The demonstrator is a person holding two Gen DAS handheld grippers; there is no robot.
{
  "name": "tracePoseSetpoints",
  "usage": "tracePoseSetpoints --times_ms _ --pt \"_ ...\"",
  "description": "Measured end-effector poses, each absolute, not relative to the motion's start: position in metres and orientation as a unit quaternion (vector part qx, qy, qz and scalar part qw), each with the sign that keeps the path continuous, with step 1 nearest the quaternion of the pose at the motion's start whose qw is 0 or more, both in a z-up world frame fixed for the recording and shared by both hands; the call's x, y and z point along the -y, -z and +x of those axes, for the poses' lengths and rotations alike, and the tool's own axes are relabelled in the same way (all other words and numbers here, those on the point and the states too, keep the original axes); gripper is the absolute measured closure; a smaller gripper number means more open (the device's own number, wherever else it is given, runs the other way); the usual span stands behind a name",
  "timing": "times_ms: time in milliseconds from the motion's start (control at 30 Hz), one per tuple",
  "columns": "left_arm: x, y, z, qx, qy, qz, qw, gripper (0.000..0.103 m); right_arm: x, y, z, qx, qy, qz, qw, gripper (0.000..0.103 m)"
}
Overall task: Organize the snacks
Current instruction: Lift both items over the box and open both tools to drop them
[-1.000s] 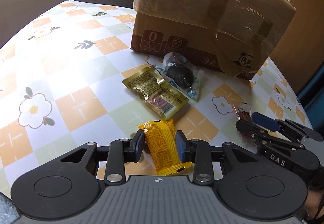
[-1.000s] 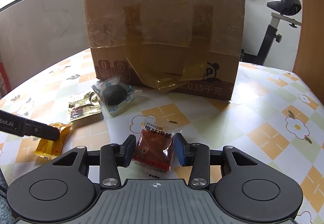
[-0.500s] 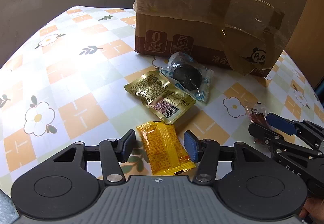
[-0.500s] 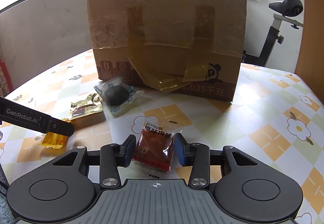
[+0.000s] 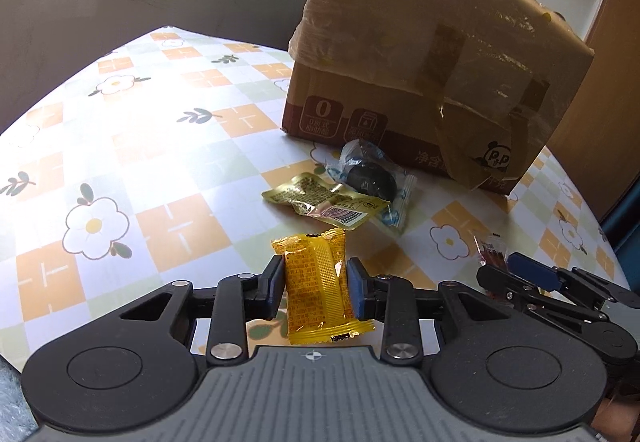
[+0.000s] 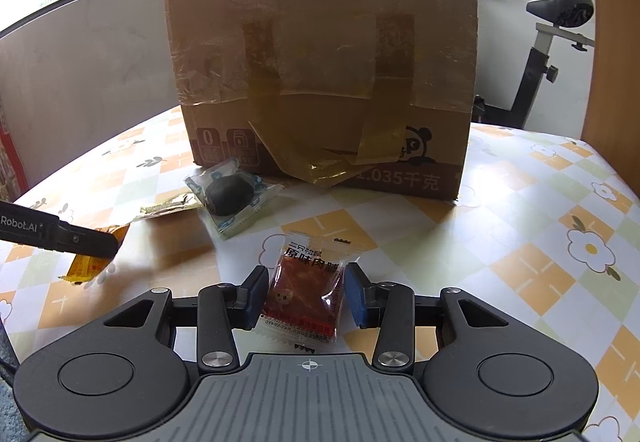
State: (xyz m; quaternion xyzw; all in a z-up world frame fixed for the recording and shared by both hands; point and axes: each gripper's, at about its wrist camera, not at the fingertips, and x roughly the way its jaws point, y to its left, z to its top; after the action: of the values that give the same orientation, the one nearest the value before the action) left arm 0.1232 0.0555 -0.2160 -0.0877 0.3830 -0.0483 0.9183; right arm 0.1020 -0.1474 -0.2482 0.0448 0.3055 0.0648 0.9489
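Note:
My left gripper (image 5: 316, 278) is closing on a yellow snack packet (image 5: 316, 306); both blue pads press its sides just above the flowered table (image 5: 160, 162). In the right wrist view that packet (image 6: 86, 266) shows under the left gripper's black finger (image 6: 80, 242). My right gripper (image 6: 307, 292) is shut on a red meat-snack packet (image 6: 306, 294), also low over the table. The left wrist view shows the right gripper (image 5: 516, 274) at the right edge with the red packet (image 5: 490, 250) at its tips.
A gold foil packet (image 5: 324, 198) and a clear blue-printed packet with a dark round snack (image 5: 372, 178) lie in front of a large taped cardboard box (image 6: 320, 62). An exercise bike (image 6: 556, 42) stands beyond the table at the right.
The left jaws opened around the yellow packet half a second ago and have closed on it again, and the left gripper has tipped up slightly. The right gripper has stayed still with the red packet.

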Motion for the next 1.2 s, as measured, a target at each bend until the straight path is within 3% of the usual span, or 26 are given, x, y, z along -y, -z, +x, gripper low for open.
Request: tracePoseSetpoints --times_ms 467,867,1200 --pt "-0.059 0.153 0.127 -0.315 0.083 -0.059 0.943 0.068 0.171 0.189 0.1 -0.217 -0.059 0.027 0.974 0.064" --pt "-0.043 0.043 0.174 -0.192 0.12 -0.014 0.974 0.068 0.18 0.08 0.147 -0.094 -0.105 -0.016 0.99 0.064" --pt "-0.007 0.028 0.26 -0.194 0.119 -0.008 0.974 0.068 0.199 0.061 0.23 -0.118 -0.059 -0.006 0.991 0.064"
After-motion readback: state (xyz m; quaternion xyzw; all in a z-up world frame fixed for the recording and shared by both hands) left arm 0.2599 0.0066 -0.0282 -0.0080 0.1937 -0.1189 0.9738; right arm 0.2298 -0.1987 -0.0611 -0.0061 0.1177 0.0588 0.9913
